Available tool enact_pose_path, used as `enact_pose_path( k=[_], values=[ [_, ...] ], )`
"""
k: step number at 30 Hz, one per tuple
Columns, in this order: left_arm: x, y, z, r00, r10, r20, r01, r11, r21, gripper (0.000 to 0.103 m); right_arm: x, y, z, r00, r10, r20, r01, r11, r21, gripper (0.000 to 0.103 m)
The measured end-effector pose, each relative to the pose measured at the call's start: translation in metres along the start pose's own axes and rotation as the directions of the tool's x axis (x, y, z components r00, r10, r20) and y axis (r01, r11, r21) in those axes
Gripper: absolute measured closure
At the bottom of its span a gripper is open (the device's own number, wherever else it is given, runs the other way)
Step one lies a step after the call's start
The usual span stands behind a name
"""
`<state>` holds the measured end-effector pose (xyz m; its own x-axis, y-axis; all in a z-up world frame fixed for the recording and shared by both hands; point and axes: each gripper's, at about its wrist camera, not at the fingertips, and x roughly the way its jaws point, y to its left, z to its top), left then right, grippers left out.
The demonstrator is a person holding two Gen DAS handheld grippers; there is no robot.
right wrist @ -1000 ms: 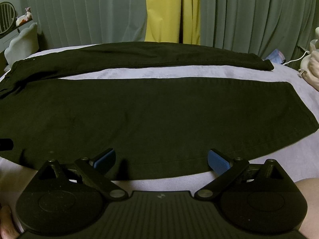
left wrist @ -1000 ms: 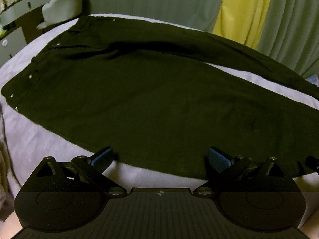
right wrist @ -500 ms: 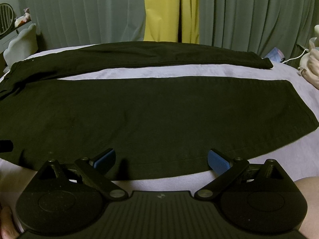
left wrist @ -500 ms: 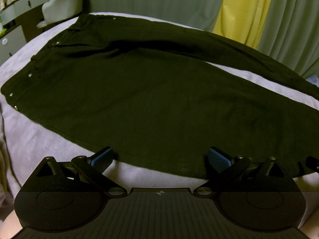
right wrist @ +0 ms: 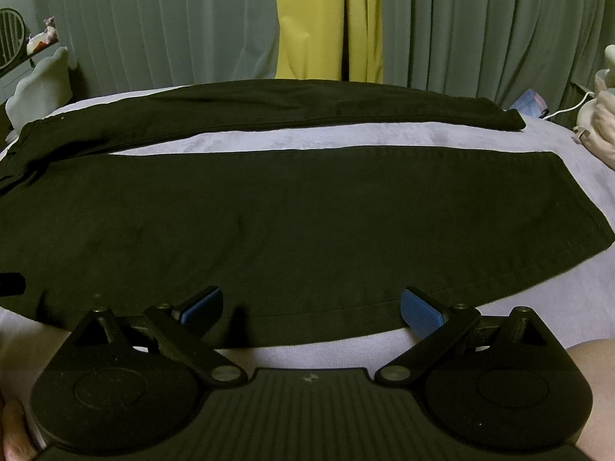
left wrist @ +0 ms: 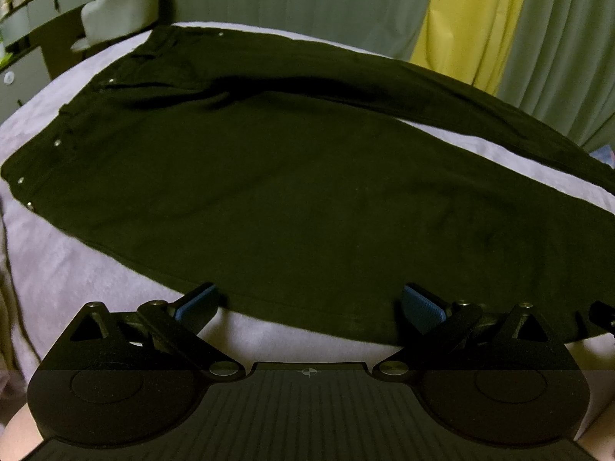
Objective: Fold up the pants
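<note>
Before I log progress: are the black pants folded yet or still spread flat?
Spread flat. The pants lie full length on the lilac cover, legs apart with cover showing between them; no layer is doubled over.

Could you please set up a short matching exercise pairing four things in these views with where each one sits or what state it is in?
Column one:
1. pants
2. left tool
3. yellow curtain
4. white cable

Column two:
A. hangs among grey-green curtains behind the bed
B. lies at the far right, past the leg hems
C. spread flat on the lilac cover, legs apart
D. open at the near edge of the cloth, holding nothing

Pairs: 1-C, 2-D, 3-A, 4-B
</note>
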<state>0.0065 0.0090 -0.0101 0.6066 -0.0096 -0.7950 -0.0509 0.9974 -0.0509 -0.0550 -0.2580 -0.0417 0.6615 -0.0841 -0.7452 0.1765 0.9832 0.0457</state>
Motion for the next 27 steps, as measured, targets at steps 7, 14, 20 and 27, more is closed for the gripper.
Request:
enact_pose_path(
  k=[7, 14, 20, 27],
  values=[
    [-0.0001, -0.0004, -0.0004, 1.0, -0.001, -0.002, 0.001, 1.0, -0.001, 0.0, -0.0006, -0.0002, -0.0003, 1.0, 0.001, -0.001, -0.001, 1.0, 0.002, 0.004],
    [-0.0005, -0.0004, -0.0002, 1.0, -0.002, -0.003, 0.002, 1.0, -0.003, 0.0, -0.0005, -0.0017, -0.0004, 1.0, 0.002, -0.001, -0.002, 1.0, 0.006, 0.004],
    [-0.0002, 0.0001, 0.0005, 1.0, -0.003, -0.004, 0.003, 1.0, -0.003, 0.0, 0.0002, -0.0025, -0.0001, 1.0, 0.002, -0.002, -0.002, 1.0, 0.008, 0.004],
    [-0.0005, 0.0003, -0.0012, 1.0, -0.005, -0.005, 0.005, 1.0, -0.006, 0.0, 0.0008, -0.0029, 0.0005, 1.0, 0.003, -0.002, -0.003, 1.0, 0.009, 0.004]
  ],
)
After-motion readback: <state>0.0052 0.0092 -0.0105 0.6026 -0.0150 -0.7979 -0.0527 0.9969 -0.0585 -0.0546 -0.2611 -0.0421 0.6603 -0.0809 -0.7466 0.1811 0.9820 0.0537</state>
